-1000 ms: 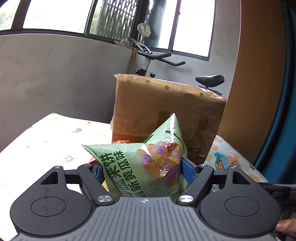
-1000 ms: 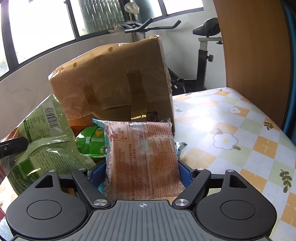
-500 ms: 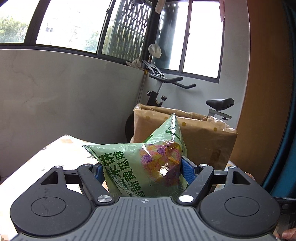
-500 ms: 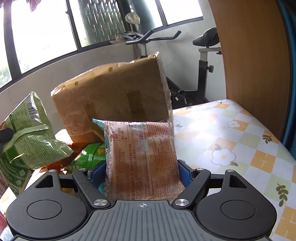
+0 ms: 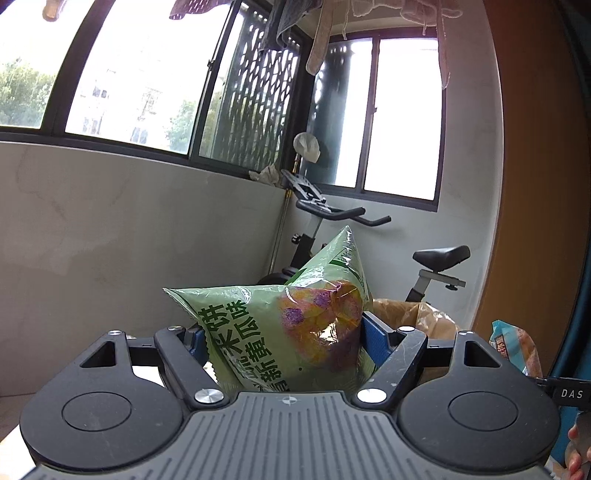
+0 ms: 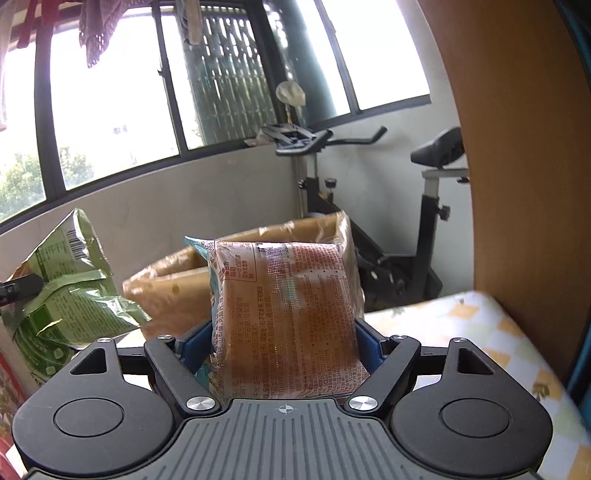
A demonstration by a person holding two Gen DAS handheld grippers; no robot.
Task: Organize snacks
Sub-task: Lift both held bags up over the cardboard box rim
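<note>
With a pack clamped in each hand, I'm mid-carry: my left hand-held gripper point(image 5: 284, 332) is closed on the green rice-cracker bag point(image 5: 280, 332), blue pads pressing its sides, bag standing upright with one corner poking up; my right hand-held gripper point(image 6: 282, 332) is closed on the orange cake pack point(image 6: 284, 317), held flat-face to the camera, pads on both edges. Both packs are off the surface, above and short of the open cardboard box point(image 6: 258, 254), which I take as the drop target; the box mouth sits just behind the orange pack in the right view and its rim point(image 5: 417, 314) shows right of the green bag in the left view. Done so far, as I judge it: two snacks picked. Left: get both over the opening and release; neither is inside yet. I can't see into the box, so no count of what's already in there. More stock may remain: a red-printed edge shows at the lower left of the right view, too cropped to identify. The surface under the box carries a checked floral cloth point(image 6: 480, 325); could be a bed or a counter, can't tell. In the way: the box's plastic-wrapped flaps stand up at the rim and could catch a bag corner, and the two packs ride near each other, so they may collide over the opening. Exercise bike point(image 6: 424, 206) stands behind the box, wooden panel point(image 6: 517, 147) to the right, laundry point(image 5: 288, 22) hanging overhead; none of it is in my path.
</note>
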